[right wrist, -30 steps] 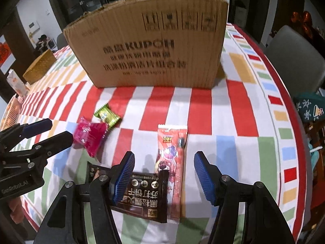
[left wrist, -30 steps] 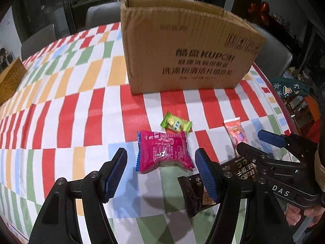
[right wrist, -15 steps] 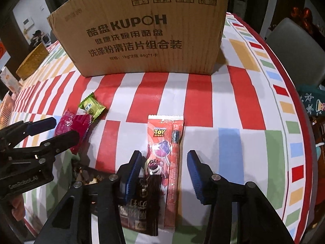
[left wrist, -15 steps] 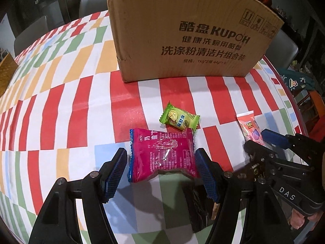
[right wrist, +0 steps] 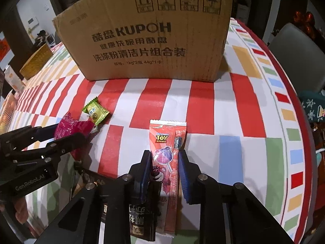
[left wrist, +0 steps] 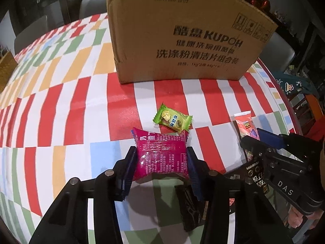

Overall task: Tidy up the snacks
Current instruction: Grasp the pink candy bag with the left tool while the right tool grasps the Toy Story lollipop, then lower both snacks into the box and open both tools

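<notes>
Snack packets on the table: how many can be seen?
4. Pink packet between the left gripper fingers; green candy just behind it; Toy Story packet between the right gripper fingers; black packet partly under it. The box may hide more.

The hand-held gripper (right wrist: 164,174) is covering most of the dark packet (right wrist: 142,217) (print unreadable), the box (left wrist: 182,36) top is running off frame, and its contents are hiding.
</notes>
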`<state>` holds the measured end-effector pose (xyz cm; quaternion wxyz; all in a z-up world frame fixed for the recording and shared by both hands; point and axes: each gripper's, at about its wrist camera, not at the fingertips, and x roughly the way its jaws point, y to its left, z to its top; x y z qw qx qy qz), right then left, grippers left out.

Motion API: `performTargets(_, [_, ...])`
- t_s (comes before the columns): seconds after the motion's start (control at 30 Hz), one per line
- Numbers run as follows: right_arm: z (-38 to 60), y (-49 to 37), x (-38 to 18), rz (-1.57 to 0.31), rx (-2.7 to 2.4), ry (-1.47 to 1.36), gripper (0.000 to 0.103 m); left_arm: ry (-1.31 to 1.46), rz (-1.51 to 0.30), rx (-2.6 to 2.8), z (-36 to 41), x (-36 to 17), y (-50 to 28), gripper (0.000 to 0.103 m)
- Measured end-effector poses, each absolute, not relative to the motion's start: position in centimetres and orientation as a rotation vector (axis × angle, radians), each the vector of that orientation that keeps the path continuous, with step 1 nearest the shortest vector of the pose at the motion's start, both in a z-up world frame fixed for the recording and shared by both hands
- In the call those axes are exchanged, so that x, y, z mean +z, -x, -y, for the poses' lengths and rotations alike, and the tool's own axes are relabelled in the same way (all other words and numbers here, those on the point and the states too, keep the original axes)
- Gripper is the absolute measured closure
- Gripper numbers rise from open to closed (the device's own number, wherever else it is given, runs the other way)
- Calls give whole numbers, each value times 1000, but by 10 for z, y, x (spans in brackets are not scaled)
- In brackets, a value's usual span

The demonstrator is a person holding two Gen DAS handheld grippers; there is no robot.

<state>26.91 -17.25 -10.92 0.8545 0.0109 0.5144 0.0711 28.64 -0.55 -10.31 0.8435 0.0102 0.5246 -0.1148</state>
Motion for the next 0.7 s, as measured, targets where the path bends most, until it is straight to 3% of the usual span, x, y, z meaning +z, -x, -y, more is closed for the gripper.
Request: performTargets(0.7, [186,-237,-31,-864,155,-15,75,26,-912,-288,16,-18,-245,56])
